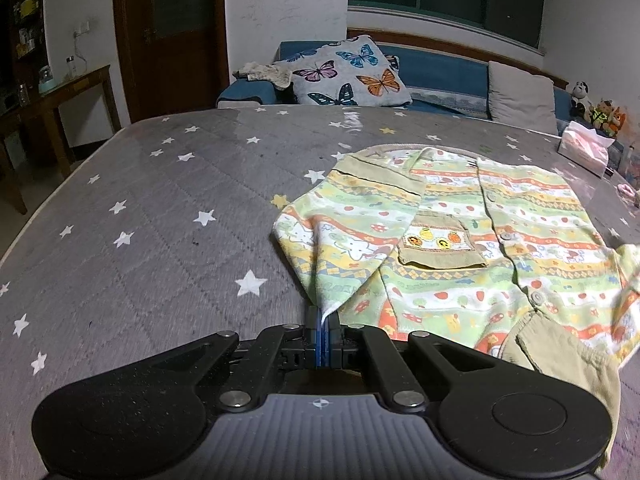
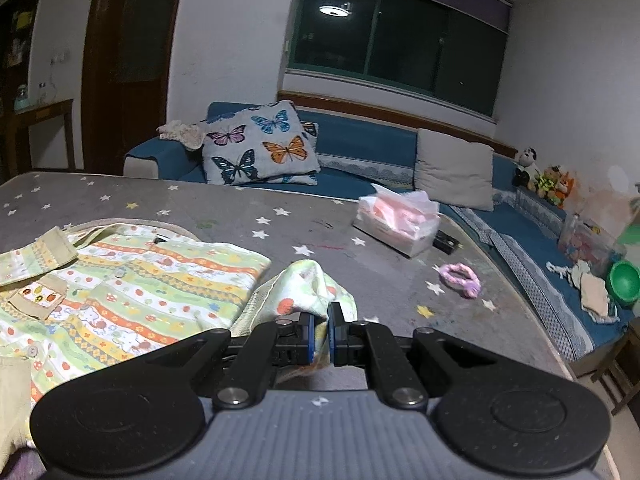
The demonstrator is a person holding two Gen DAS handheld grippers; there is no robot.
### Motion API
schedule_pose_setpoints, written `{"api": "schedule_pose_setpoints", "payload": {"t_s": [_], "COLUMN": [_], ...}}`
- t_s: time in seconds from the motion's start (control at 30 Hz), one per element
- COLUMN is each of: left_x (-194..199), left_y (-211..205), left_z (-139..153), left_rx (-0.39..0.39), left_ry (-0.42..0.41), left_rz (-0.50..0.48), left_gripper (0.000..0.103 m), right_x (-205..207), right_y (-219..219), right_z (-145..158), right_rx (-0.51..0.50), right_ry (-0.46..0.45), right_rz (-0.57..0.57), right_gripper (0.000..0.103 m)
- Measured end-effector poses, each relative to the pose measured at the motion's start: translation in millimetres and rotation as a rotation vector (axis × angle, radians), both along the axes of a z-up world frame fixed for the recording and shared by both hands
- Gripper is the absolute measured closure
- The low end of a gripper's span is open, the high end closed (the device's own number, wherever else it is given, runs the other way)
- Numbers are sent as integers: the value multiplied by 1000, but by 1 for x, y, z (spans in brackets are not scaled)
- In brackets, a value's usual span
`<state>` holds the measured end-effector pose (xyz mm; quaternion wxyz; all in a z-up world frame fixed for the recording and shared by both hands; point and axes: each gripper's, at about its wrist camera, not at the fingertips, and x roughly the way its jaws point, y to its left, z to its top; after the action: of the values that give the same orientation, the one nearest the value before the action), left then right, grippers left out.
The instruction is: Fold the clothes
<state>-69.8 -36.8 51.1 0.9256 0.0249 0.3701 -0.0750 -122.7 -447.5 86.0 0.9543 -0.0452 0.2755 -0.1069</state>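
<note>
**Both grippers clamped on patterned shirt**

The left gripper, fingers clenched, pinches a folded-over sleeve of the striped shirt, which lies on the star-print tabletop toward 2 o'clock. The right gripper, fingers likewise clenched, grasps the bunched opposite sleeve. From the right gripper, a tissue box sits at 1 o'clock and a pink ring at 2 o'clock.
</note>
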Motion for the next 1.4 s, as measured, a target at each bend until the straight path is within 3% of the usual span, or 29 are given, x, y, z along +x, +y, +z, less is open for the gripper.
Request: {"api": "schedule_pose_setpoints", "payload": {"t_s": [0.27,0.4,0.5,0.53,0.63,0.7,0.77,0.93,1.2,1.27,1.4], "left_x": [-7,-4,-2,-2,-4,-6,-8,-8,17,28,53], "left_y": [-5,-4,-2,-2,-1,0,0,-1,-12,-21,-44], "left_z": [-4,-8,-9,-10,-10,-10,-8,0,11,12,10], "left_rx": [-1,-10,-12,-11,-7,-4,3,13,22,25,35], "left_ry": [16,29,31,30,23,13,6,-20,-52,-54,-47], "left_rz": [-27,-28,-30,-29,-26,-27,-28,-36,-69,-92,-149], "left_gripper": [101,99,94,91,66,59,47,39,40,51,60], "right_x": [-39,-55,-65,-67,-65,-60,-51,-29,-29,-32,-26], "right_y": [-43,-70,-78,-79,-76,-72,-65,-65,-87,-83,-67], "right_z": [-28,-50,-56,-56,-53,-52,-55,-69,-73,-67,-65], "right_rx": [101,165,169,162,142,129,106,91,75,87,111], "right_ry": [40,90,99,95,78,76,86,131,160,136,116], "right_rz": [-108,-193,-228,-237,-242,-229,-206,-205,-287,-262,-178], "right_gripper": [96,87,71,66,59,47,45,41,40,40,40]}}
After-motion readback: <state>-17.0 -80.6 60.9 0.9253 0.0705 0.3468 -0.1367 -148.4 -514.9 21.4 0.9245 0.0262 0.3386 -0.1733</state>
